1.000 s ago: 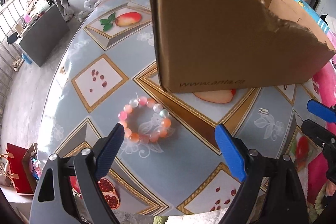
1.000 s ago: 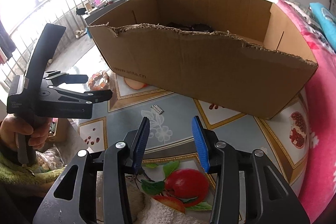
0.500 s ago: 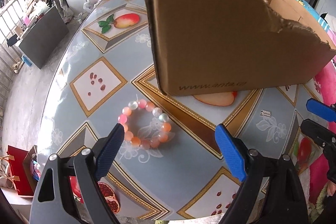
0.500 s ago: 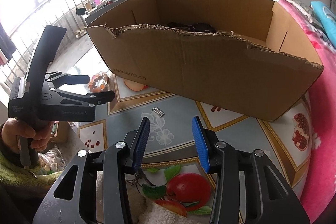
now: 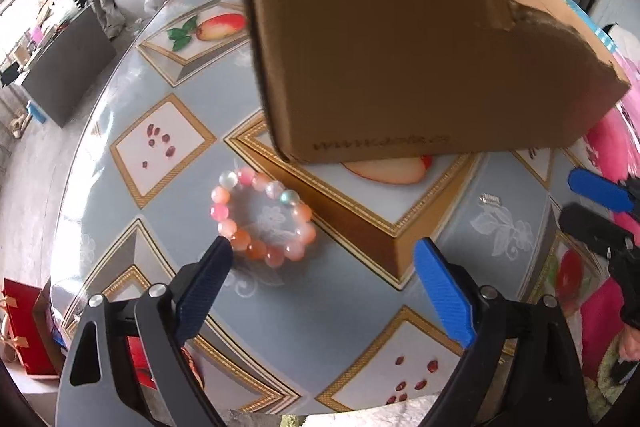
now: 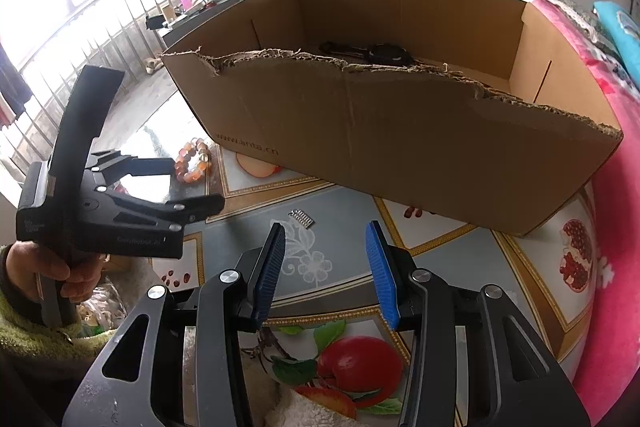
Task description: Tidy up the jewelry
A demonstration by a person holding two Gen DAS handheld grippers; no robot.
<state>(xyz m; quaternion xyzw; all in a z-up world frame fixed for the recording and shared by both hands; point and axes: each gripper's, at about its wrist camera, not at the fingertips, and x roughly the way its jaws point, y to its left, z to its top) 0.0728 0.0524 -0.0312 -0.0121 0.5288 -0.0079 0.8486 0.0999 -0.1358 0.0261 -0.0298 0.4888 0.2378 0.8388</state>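
A bracelet [image 5: 276,190] of pink and orange beads lies flat on the fruit-patterned table, just in front of the near corner of a torn cardboard box [image 5: 400,47]. My left gripper [image 5: 322,253] hovers over it, open wide, its left fingertip over the bracelet's near edge. The right wrist view shows the bracelet [image 6: 192,163] beyond the left gripper [image 6: 198,183]. A small silver toothed piece [image 6: 302,218] lies just beyond my right gripper [image 6: 326,229], which is open and holds nothing. A dark item [image 6: 386,54] lies inside the box [image 6: 400,131].
The round table's edge [image 5: 76,187] curves along the left, with the floor and a red bag [image 5: 24,327] below. Pink bedding [image 6: 608,227] lies to the right of the box. A hand [image 6: 76,271] in a green sleeve holds the left gripper.
The left gripper has edged a little towards the box, so the bracelet now sits against its left fingertip in view. The right gripper has not moved.
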